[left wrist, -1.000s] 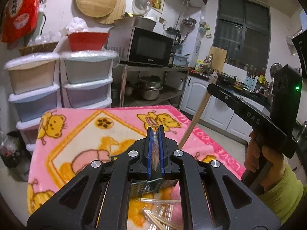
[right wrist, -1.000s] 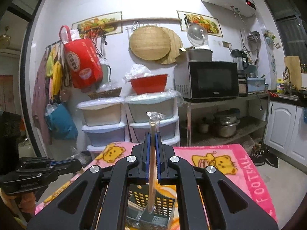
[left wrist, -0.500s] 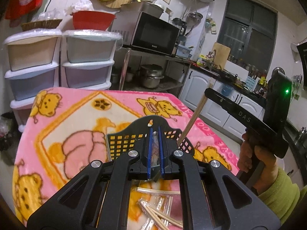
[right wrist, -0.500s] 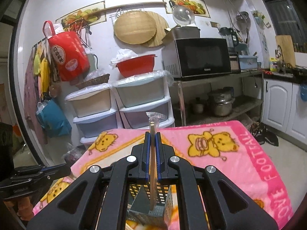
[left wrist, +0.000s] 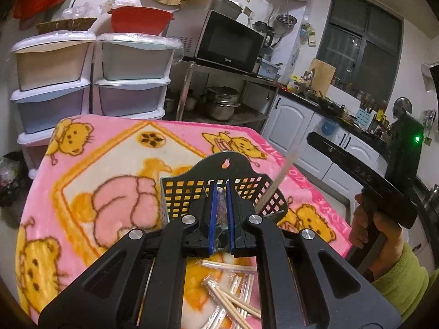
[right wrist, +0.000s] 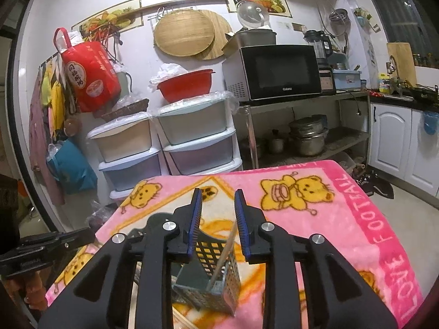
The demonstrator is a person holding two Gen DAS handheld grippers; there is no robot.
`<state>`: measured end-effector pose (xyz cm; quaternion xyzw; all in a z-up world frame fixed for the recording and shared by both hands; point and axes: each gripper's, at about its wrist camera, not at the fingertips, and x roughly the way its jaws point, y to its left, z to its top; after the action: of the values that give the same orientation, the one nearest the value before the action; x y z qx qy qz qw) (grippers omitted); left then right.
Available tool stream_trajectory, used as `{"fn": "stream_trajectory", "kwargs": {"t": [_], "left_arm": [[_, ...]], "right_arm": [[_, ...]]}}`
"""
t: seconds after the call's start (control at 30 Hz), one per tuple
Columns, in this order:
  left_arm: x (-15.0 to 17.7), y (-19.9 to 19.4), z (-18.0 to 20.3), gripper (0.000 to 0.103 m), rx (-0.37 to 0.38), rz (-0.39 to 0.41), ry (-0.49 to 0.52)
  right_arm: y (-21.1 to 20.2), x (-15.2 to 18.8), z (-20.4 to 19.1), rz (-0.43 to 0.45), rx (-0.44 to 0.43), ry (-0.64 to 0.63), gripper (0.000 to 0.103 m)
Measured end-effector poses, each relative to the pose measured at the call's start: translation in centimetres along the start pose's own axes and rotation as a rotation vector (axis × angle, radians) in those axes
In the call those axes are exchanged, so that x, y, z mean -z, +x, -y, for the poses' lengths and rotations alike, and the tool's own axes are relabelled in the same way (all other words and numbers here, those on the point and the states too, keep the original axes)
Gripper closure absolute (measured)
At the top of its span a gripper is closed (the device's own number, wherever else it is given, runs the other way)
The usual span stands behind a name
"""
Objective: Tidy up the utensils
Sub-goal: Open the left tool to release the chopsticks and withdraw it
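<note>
My right gripper (right wrist: 218, 223) hangs above the black mesh utensil basket (right wrist: 216, 260), its 2 blue-padded jaws spread wide with nothing between them. Directly below that gap, 1 wrapped chopstick (right wrist: 225, 252) stands in the basket, its long axis near upright and leaning slightly, lower end down in the basket's right compartment and upper end pointing up toward the jaws (touching neither pad, as far as I can tell). From my left wrist camera the same chopstick (left wrist: 277, 181) slants up and to the right out of the basket (left wrist: 192, 192), its tip blurred.

My left gripper (left wrist: 221, 213) sits low, just in front of the basket's near wall, jaws drawn narrow on a small crinkled object that looks like a clear wrapper; I cannot tell exactly what it is. The basket stands on a pink bear-print blanket (left wrist: 96, 170), its tall back plate facing away from me. Nearer to me than the basket, several more wrapped chopsticks (left wrist: 233, 296) lie loose on the blanket, fanned at mixed angles beneath my left gripper. The person's right hand (left wrist: 376, 227) grips the right tool's handle to the right of the basket.
</note>
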<state>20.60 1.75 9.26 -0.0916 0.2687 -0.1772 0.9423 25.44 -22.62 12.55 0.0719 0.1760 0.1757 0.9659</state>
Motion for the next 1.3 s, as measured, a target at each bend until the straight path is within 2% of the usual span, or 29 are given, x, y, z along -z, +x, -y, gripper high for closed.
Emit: {"fn": "stream_trajectory", "kwargs": {"t": [0.1,0.57,0.87,1.13,1.3], "left_arm": [[0.3,-0.2,-0.1,0.099,-0.003,0.003,-0.005],[1.1,-2.1,-0.5,0.051,-0.045,0.026,-0.016],[1.7,-3.4,-0.6,0.029,-0.058,0.041,-0.027],[2.2,-4.4,-0.8,0.018,-0.066,0.055,-0.048],[2.7,-4.6,-0.8,0.017,-0.069,0.052,-0.057]], "right_arm": [[-0.5,0.4,0.2,-0.006,0.011,0.001,0.072],[-3.2,2.3,-0.3,-0.029,0.044,-0.043,0.053],[-4.5,3.6,-0.8,-0.045,0.052,-0.077,0.047],[-5.7,4.5,-1.3,-0.061,0.051,-0.106,0.044],[-6.4,5.2,-1.7,-0.074,0.044,-0.123,0.044]]}}
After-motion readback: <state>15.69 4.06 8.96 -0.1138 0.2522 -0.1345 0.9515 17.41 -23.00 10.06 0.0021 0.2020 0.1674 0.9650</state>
